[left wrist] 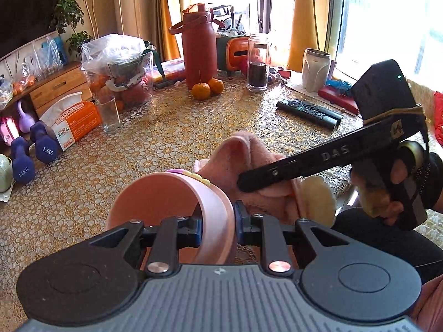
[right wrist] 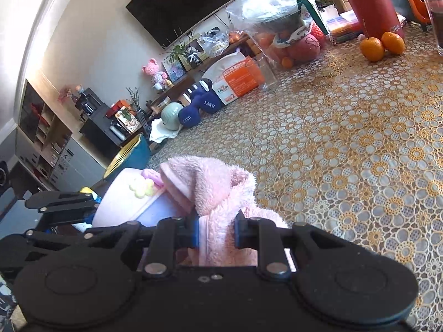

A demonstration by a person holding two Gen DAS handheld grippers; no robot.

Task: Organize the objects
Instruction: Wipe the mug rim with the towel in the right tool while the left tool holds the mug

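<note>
My left gripper [left wrist: 217, 221] is shut on the rim of a pink plastic cup [left wrist: 166, 207] with small flower studs, held low over the table's near edge. The cup also shows in the right wrist view [right wrist: 124, 207], with the left gripper [right wrist: 83, 207] beside it. My right gripper [right wrist: 216, 232] is shut on a fluffy pink cloth [right wrist: 216, 191], bunched right next to the cup. In the left wrist view the right gripper [left wrist: 243, 182] comes in from the right, pressed into the pink cloth [left wrist: 243, 152].
A table with a gold lace cover [left wrist: 166, 138] holds a red bottle [left wrist: 198, 49], two oranges [left wrist: 207, 87], a glass jar [left wrist: 257, 63], a remote [left wrist: 310, 112], a tissue box [left wrist: 72, 121], an empty glass [left wrist: 109, 113], blue dumbbells [left wrist: 30, 152] and a bagged fruit container [left wrist: 119, 69].
</note>
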